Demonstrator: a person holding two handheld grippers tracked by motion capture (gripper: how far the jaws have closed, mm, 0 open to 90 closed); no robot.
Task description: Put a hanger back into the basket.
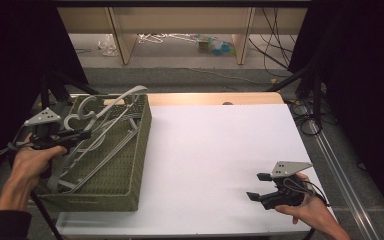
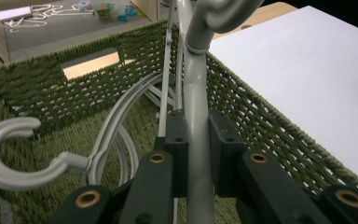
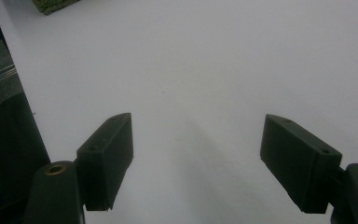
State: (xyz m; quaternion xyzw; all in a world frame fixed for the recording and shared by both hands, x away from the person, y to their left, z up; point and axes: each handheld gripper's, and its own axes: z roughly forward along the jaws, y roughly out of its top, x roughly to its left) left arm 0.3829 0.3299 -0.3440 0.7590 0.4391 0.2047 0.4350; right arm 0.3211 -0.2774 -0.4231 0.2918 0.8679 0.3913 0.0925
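2 grippers: left gripper point(image 2: 196, 154) pinches a grey hanger point(image 2: 196, 98) to lift it from the basket point(image 1: 139, 150); right gripper point(image 1: 264, 186) waits spread.

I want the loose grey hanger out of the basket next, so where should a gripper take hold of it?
Judging by its pose, grip the loose hanger at the short neck just below its hook, coming from above through the green basket's open top. The hook curls up clear of the tangled arms, which lie low against the weave. The left gripper is already shut on another hanger's stem.
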